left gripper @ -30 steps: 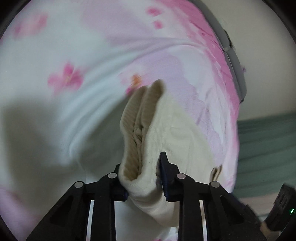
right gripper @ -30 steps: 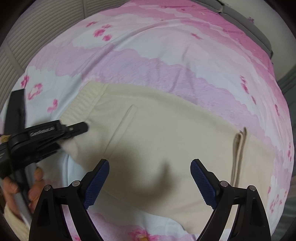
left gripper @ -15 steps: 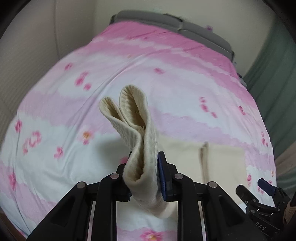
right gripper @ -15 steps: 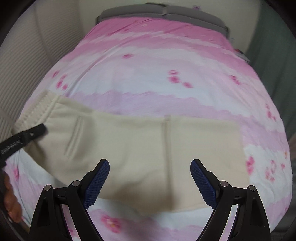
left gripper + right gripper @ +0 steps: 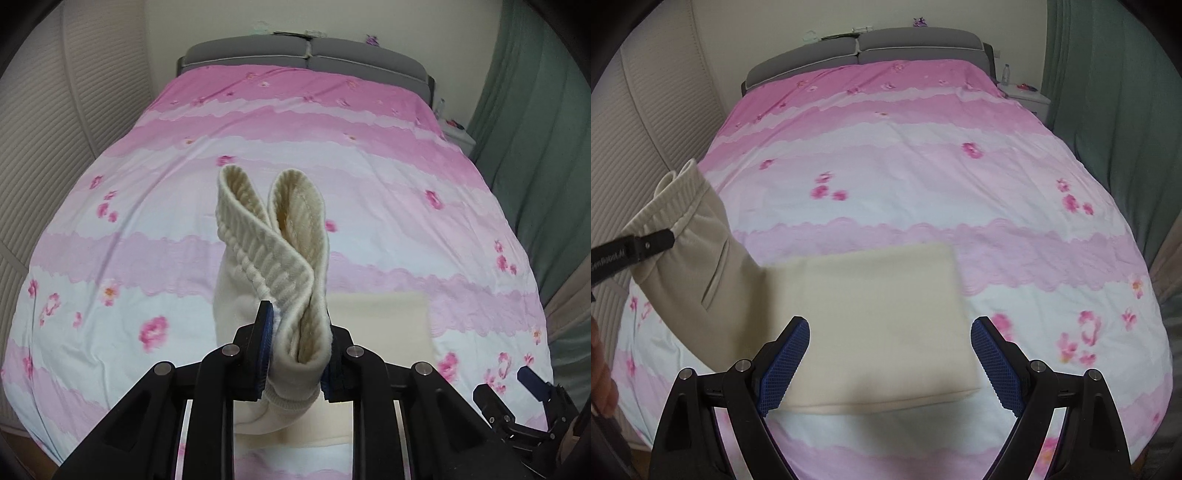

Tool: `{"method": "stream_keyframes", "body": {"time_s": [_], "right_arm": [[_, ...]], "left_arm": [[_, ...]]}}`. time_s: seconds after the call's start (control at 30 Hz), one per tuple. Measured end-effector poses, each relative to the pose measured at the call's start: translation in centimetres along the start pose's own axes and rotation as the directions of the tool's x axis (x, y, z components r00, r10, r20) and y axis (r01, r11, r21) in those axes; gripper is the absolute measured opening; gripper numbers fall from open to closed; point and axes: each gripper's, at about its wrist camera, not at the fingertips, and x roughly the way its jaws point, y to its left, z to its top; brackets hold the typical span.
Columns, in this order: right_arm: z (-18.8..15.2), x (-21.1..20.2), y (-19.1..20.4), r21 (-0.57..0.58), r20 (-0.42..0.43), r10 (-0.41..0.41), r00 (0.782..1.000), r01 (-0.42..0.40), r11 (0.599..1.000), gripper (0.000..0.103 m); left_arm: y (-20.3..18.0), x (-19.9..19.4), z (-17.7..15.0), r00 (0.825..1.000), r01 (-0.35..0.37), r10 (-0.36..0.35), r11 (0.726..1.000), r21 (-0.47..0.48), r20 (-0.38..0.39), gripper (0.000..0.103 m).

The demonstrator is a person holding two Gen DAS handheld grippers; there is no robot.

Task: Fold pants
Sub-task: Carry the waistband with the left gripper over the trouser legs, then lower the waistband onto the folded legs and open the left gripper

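Cream pants (image 5: 280, 266) between left claw (image 5: 295, 354) pads

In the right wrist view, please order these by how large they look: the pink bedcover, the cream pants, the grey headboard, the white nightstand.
1. Pink bedcover, by far the largest.
2. Cream pants; they lie close to the camera, which enlarges them.
3. Grey headboard; far away, so it looks smaller than it is.
4. White nightstand, smallest, partly hidden.

Left gripper (image 5: 297, 354) clamped, right gripper (image 5: 890, 363) agape
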Motion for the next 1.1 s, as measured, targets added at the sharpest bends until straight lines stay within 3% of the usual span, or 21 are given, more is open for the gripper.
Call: {"method": "stream_keyframes", "body": {"time_s": [0.37, 0.5, 0.7, 0.8, 0.87, 0.93, 1.03, 1.1], "right_arm": [[0.5, 2.6, -13.7, 0.021, -0.061, -0.025, 0.998, 0.027, 0.999, 0.090], [0.0, 4.1, -16.6, 0.053, -0.101, -0.026, 0.995, 0.031, 0.998, 0.090], [-1.5, 6.0, -19.2, 0.089, -0.150, -0.031, 0.988, 0.045, 0.995, 0.090], [-2.3, 6.6, -20.3, 0.116, -0.171, -0.041, 0.984, 0.062, 0.991, 0.090], [-2.7, 6.8, -20.8, 0.126, -0.183, -0.049, 0.982, 0.073, 0.989, 0.090], [-3.3, 6.8, -21.3, 0.141, -0.194, -0.050, 0.980, 0.078, 0.987, 0.090], [-3.6, 6.6, -21.6, 0.160, -0.203, -0.045, 0.978, 0.078, 0.984, 0.090], [-3.8, 6.4, -21.4, 0.166, -0.206, -0.031, 0.978, 0.065, 0.984, 0.090]], "left_arm": [[-14.4, 8.0, -5.0, 0.986, -0.029, 0.055, 0.986, 0.165, -0.159, 0.022], [-18.5, 10.9, -7.0, 0.977, -0.041, 0.092, 0.968, 0.249, -0.194, 0.022], [-23.1, 13.5, -9.4, 0.971, -0.001, 0.086, 0.935, 0.354, -0.223, 0.023], [-23.6, 15.6, -10.8, 0.952, 0.025, 0.088, 0.932, 0.362, -0.293, 0.026], [-23.7, 15.7, -11.4, 0.950, 0.039, 0.080, 0.929, 0.367, -0.302, 0.036], [-23.1, 15.1, -11.8, 0.943, 0.061, 0.061, 0.936, 0.348, -0.328, 0.072], [-21.3, 12.9, -12.2, 0.944, 0.094, 0.009, 0.951, 0.295, -0.331, 0.073], [-19.4, 11.4, -12.5, 0.951, 0.061, 0.030, 0.958, 0.280, -0.308, 0.076]]}}
